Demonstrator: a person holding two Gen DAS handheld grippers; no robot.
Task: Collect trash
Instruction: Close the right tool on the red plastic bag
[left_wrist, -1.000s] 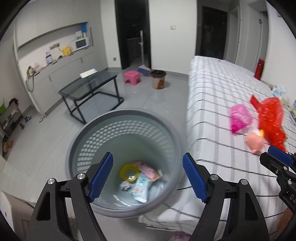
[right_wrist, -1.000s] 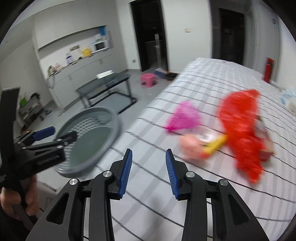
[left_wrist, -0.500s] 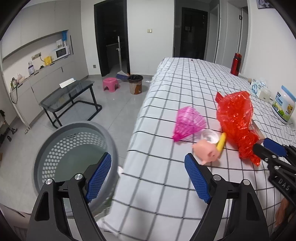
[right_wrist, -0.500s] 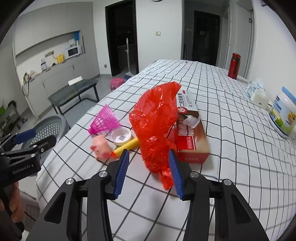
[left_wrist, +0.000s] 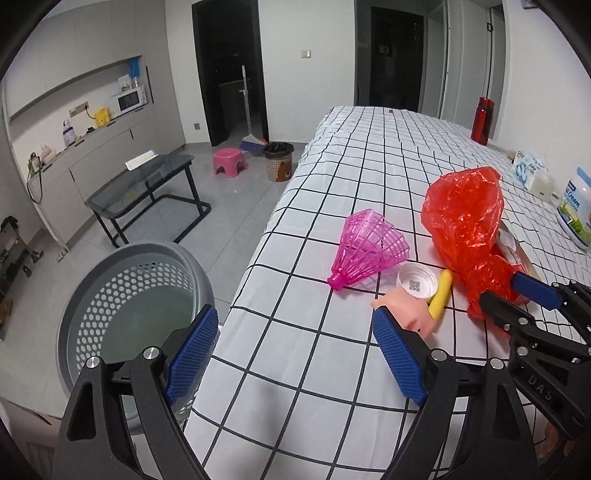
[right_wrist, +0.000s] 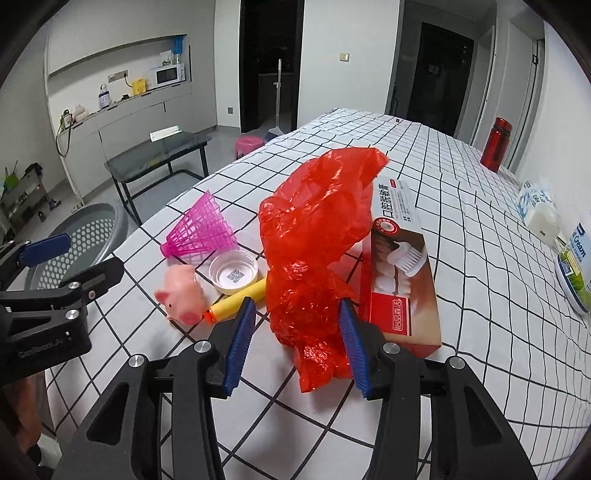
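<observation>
Red plastic bag (right_wrist: 314, 251) sits between the right gripper's (right_wrist: 297, 341) half-open, just-widened jaws, ungripped; closing may snag the toothpaste box (right_wrist: 402, 273). Left gripper (left_wrist: 293, 354) hangs wide, empty.

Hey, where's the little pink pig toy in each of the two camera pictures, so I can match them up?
Left wrist view: the pig toy lies right of centre, low, partly hidden behind the tool's right-hand blue pad.
Right wrist view: the pig toy lies left of centre, just above the tool, in full view.
Shared landmark: the pink shuttlecock lies on the checked cloth just beyond the pig in both.
</observation>
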